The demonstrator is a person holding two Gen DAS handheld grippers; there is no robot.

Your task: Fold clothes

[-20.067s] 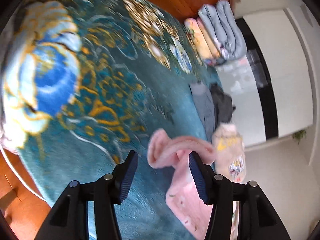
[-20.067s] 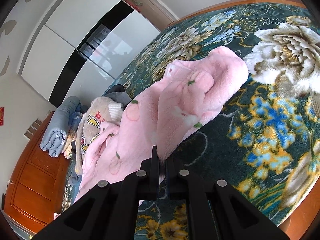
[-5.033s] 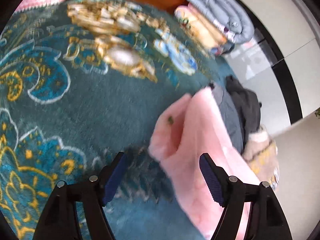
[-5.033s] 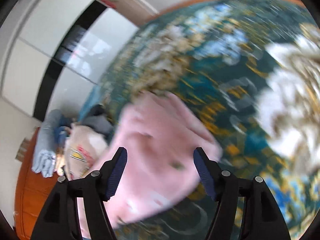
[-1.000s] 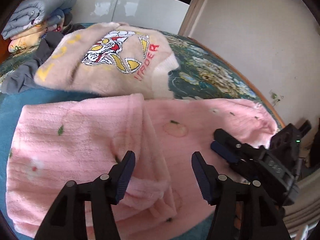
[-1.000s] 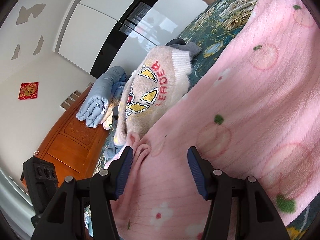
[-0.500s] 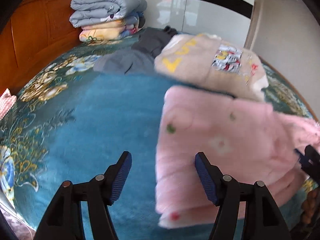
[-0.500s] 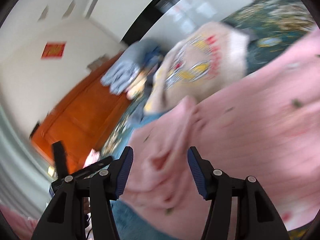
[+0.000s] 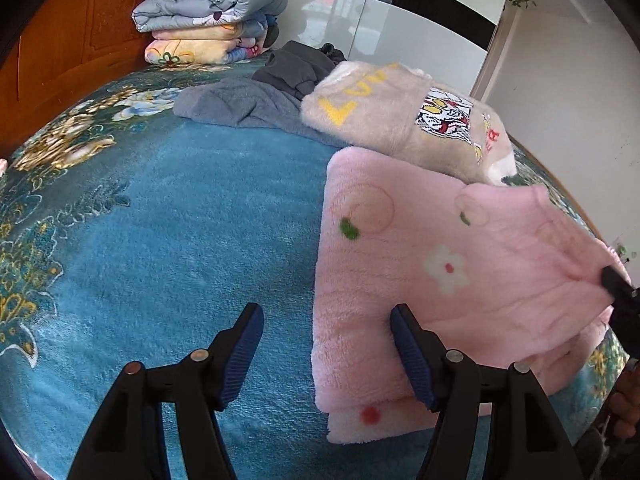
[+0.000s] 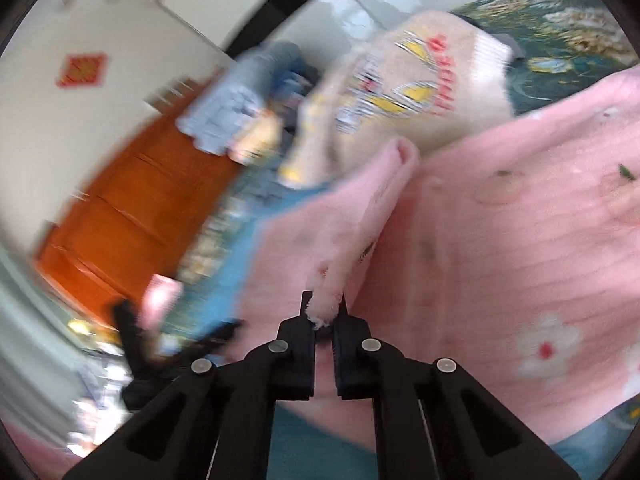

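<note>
A pink fleece garment (image 9: 440, 272) with flower prints lies folded on the teal floral bedspread (image 9: 160, 240). My left gripper (image 9: 326, 344) is open and empty, its right finger over the garment's near left edge. My right gripper (image 10: 323, 312) is shut on a raised fold of the pink garment (image 10: 500, 248). That gripper's tip also shows in the left wrist view (image 9: 618, 284) at the garment's right edge. The right wrist view is blurred.
A beige sweater with a cartoon print (image 9: 404, 120) lies just behind the pink garment. Grey clothes (image 9: 256, 100) lie further back. Folded quilts (image 9: 208, 12) are stacked by the wooden headboard (image 9: 60, 48). White wardrobe doors (image 9: 400, 12) stand beyond the bed.
My right gripper has closed on a fold of the pink garment; half a second ago it was open. The left gripper has stayed open and shifted slightly toward the garment's left edge.
</note>
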